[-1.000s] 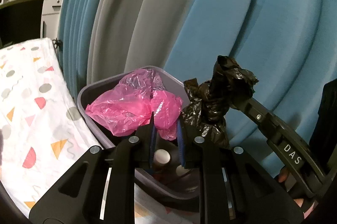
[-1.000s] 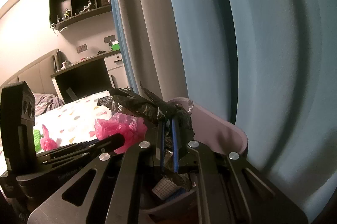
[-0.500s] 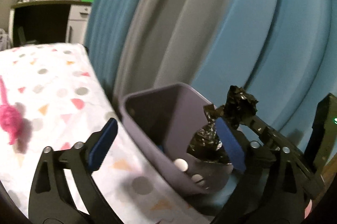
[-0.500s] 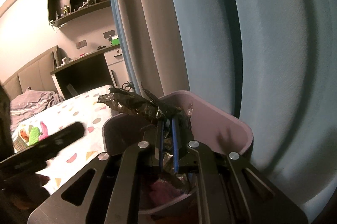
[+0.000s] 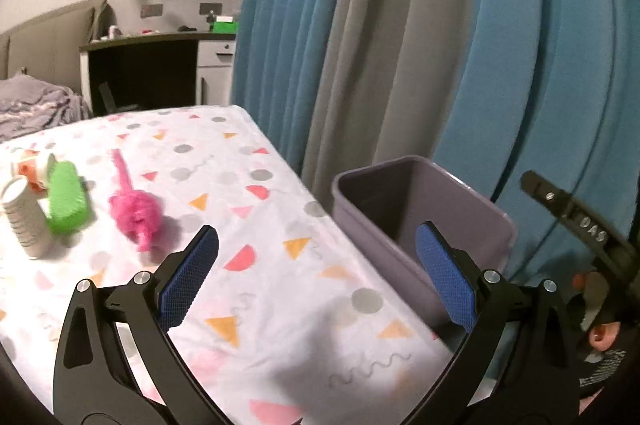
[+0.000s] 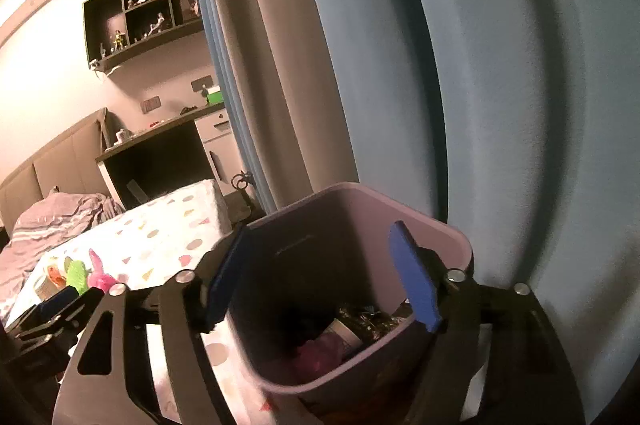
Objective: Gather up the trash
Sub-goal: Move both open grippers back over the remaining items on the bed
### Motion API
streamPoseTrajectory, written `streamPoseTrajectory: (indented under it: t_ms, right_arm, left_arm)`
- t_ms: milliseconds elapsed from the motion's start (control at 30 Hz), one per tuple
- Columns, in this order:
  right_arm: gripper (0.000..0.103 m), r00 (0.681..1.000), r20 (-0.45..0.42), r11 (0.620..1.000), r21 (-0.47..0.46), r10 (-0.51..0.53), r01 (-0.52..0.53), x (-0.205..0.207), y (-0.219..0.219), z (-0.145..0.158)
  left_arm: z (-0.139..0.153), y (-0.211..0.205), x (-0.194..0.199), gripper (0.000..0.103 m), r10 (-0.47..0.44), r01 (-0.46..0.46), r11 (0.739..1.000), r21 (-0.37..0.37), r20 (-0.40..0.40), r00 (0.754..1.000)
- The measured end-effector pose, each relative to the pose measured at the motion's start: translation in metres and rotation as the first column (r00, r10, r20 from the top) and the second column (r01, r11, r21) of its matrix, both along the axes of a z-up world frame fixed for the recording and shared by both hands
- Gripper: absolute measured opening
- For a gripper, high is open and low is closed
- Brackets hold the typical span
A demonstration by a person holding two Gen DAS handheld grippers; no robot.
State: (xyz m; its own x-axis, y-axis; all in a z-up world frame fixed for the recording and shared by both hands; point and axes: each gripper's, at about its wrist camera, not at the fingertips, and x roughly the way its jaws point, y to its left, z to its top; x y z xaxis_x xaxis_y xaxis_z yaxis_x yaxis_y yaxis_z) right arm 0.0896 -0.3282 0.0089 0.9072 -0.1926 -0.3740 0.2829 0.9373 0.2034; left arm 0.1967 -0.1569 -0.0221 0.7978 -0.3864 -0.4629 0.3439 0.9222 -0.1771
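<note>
R hand-held gripper (image 6: 320, 273) just opened, empty, over bin (image 6: 460, 241).

You're in a home bedroom: ahead and left of your left gripper (image 5: 316, 275) lies a bed (image 5: 224, 185) under a sheet printed with dots and triangles, with a rumpled grey blanket (image 5: 32, 109) and a padded headboard (image 5: 48, 41) farther off. Beyond the bed stand a dark desk (image 5: 140, 65) with a white drawer unit (image 5: 214, 69) and a wall shelf of figurines (image 6: 148, 13). Tall blue and grey curtains (image 5: 400, 37) hang right of it, behind a grey waste bin (image 5: 420, 221).
</note>
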Motion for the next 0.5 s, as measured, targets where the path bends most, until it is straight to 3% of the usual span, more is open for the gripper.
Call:
streamPoseTrajectory:
  t_ms: [233,500]
  right_arm:
    - [0.084,0.999,0.012,0.999,-0.004,0.032,-0.032,-0.018,0.027,0.006]
    - [0.087,0.995,-0.004,0.995,0.006,0.103,-0.103,-0.024,0.068,0.005]
  left_arm:
    - [0.005,0.029,-0.023,0.097,0.053,-0.054,0.998,0.026,0.019,0.998]
    - [-0.001,0.082,-0.037,0.097,0.180,-0.180,0.981,0.077,0.008,0.984]
